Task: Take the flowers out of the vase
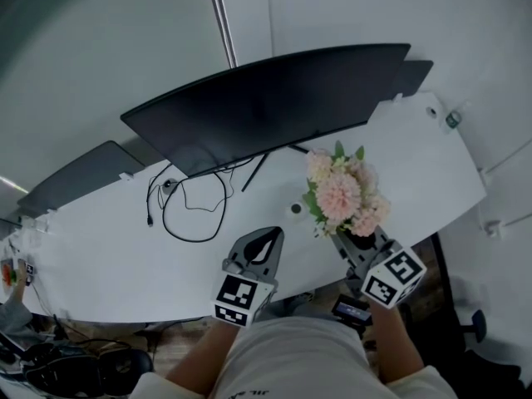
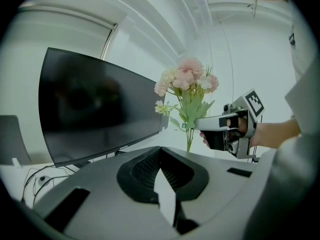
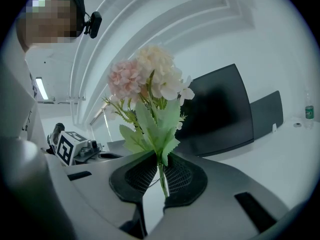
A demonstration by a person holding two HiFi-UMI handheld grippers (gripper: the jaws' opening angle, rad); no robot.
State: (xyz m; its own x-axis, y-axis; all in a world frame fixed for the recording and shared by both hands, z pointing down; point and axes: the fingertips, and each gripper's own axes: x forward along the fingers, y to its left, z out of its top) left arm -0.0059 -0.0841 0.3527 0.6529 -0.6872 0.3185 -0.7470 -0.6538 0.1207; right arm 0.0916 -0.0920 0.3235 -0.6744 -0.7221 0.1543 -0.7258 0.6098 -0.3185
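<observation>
Flowers [image 3: 150, 79] stand upright in my right gripper [image 3: 161, 164], whose fingers pinch the thin green stems [image 3: 162, 181] low down, with the pink and cream heads above. The bunch hangs over the near right part of the white counter [image 1: 108, 248], in front of the dark monitor [image 1: 266, 106]. My left gripper [image 2: 160, 156] hovers just to its left, fingers pressed together on nothing.

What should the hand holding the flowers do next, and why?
Probably lower the flowers onto the white desk and let go: the right gripper pinches their stem, and no vase shows around them, so they look to be out.
</observation>
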